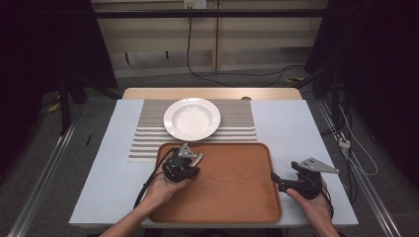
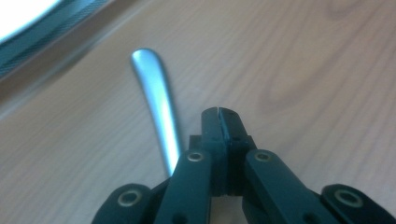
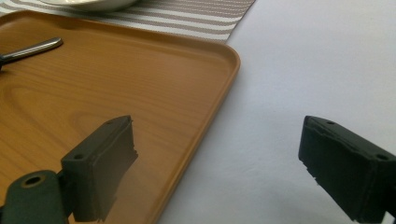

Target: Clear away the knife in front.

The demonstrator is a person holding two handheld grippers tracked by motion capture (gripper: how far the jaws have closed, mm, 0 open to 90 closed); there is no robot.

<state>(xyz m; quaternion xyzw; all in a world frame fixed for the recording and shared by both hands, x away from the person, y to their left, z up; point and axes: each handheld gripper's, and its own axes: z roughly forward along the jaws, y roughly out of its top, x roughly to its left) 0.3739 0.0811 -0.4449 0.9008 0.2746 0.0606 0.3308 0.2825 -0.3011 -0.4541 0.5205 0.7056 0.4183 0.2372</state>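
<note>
High view first: a pale surface (image 1: pixel 99 173) carries a striped, ribbed placemat (image 1: pixel 148 138) toward its far side, with a round white plate (image 1: pixel 191 118), glossy and shallow with a broad rim, resting on it. Nearer the person lies a rectangular wooden tray (image 1: pixel 232 192) with rounded corners, a low raised lip and a warm grain. The left hand (image 1: pixel 160 190) reaches in from the bottom and holds the left tool (image 1: pixel 195 160) over the tray's far left corner, its grey three-cornered plate on top and a black cable trailing back along the forearm. A slim metal handle (image 1: pixel 198 158) pokes out just beside its tip.

Left gripper view brings that close: the two black jaws are pressed together with no gap between them, and the smooth, brushed-metal handle (image 2: pixel 156 100), flaring to a rounded end, runs along their left side and passes under the linkage. Whether the jaws pinch any part of it cannot be told. Wood grain lies beneath, and the plate's white edge (image 2: pixel 23 14) blurs in the upper left corner.

Farther right in the high view, the right hand (image 1: pixel 314 207) holds the right tool (image 1: pixel 274 178) low at the tray's right edge, pointing left.

Right gripper view shows its jaws spread wide, one black ridged pad over the tray's lip (image 3: pixel 219 93) and the other over the bare white surface (image 3: pixel 303 70), nothing between them. The metal handle (image 3: pixel 32 49) shows far off on the wood.
</note>
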